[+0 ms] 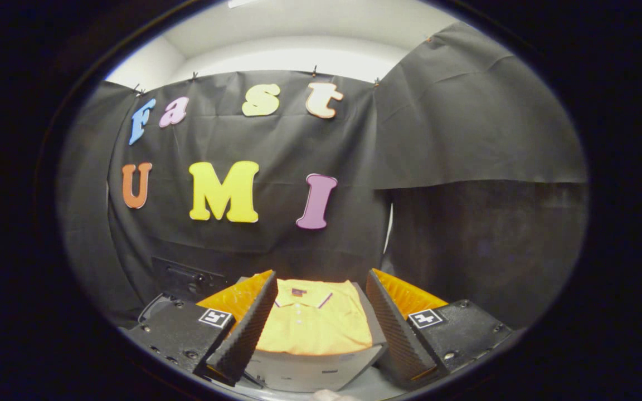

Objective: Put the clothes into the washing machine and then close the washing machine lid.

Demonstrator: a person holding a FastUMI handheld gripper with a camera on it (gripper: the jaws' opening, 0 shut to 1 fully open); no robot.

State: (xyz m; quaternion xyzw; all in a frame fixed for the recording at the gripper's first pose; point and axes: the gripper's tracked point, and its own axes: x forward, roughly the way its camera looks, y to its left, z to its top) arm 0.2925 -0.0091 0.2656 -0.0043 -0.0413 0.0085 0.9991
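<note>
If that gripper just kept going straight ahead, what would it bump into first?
Most likely the folded yellow polo shirt, which lies on a grey box between and just ahead of the open gripper. Beyond it hangs the booth's black cloth wall. Depth is hard to judge in this fisheye view.

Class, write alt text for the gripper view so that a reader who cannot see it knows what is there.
A folded yellow polo shirt lies flat on a grey box-like surface, seen between the two spread fingers of an open gripper that touches nothing. Black cloth covers the booth's walls behind.
</note>
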